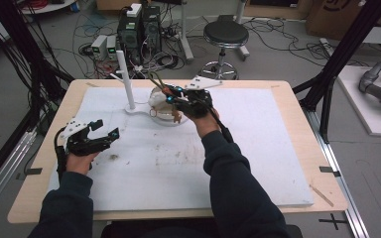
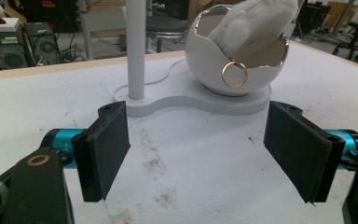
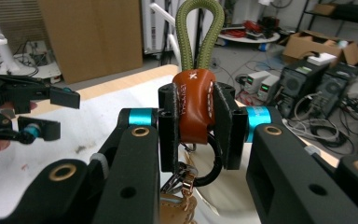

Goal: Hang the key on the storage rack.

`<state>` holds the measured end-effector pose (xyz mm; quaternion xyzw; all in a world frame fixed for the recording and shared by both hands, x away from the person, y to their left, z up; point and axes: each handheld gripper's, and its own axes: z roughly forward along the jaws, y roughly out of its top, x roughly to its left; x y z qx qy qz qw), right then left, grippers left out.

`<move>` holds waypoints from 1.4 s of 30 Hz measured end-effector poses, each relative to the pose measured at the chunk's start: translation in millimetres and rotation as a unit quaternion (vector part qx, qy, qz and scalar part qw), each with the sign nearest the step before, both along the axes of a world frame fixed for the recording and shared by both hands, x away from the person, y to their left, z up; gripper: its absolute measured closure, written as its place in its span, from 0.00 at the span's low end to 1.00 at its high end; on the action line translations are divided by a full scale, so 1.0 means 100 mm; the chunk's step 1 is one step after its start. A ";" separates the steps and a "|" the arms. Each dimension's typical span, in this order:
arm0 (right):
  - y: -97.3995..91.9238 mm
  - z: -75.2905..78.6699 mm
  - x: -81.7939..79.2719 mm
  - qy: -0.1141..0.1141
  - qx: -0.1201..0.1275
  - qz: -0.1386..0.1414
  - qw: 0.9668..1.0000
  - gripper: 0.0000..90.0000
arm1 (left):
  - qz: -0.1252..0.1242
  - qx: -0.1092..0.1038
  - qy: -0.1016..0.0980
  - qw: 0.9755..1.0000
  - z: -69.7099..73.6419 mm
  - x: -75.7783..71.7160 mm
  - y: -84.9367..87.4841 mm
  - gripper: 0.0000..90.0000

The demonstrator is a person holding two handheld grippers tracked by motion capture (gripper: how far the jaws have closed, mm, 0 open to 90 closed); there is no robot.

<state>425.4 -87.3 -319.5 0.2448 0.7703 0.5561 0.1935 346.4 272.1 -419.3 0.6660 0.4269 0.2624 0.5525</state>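
Gripping a keychain (image 3: 193, 109), the right gripper (image 1: 174, 95) is working above the egg-shaped white bowl (image 1: 164, 115) at about twelve o'clock on the surface (image 1: 258, 163). Nearest the person, at about nine o'clock, the left gripper (image 1: 103, 131) is hovering just over the white covering, its fingers (image 2: 103, 154) standing wide apart with nothing between them. Looking along them, a gold ring (image 2: 234, 73) is hanging at the bowl's cracked rim, with white padding (image 2: 256, 21) filling the bowl. Farther out, the right gripper's fingers are clamping the keychain's brown leather tab; its green cord loop (image 3: 199, 30) is standing up above them and a black clip and metal rings are dangling below. Beside the bowl, at eleven o'clock, a white post (image 1: 125, 82) with short pegs is rising from the same base. The step in hand appears to be lifting the keychain out of the bowl. Next, judging by the pegs, the loop likely needs steering over one, which calls for a raised, steady approach.
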 end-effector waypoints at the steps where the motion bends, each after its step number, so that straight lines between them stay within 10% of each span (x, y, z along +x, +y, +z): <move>1: 0.08 0.02 0.03 0.003 -0.004 0.005 1.000 0.82 | 0.003 -0.002 -0.001 1.000 0.00 0.00 0.03 0.25; 7: 0.57 0.07 0.19 -0.008 -0.023 0.027 0.999 0.82 | 0.013 -0.010 0.000 1.000 0.00 -0.02 0.13 0.25; 20: 1.03 0.04 0.34 -0.008 -0.064 0.031 0.997 0.82 | 0.012 -0.010 0.003 1.000 -0.03 -0.04 0.16 0.25; 34: 1.00 0.02 0.38 -0.002 -0.072 0.007 0.997 0.75 | 0.009 -0.012 0.006 1.000 -0.04 -0.03 0.14 0.27; 42: 0.60 0.18 0.29 -0.014 -0.037 -0.007 0.999 0.60 | 0.007 -0.013 0.006 1.000 -0.04 -0.03 0.14 0.27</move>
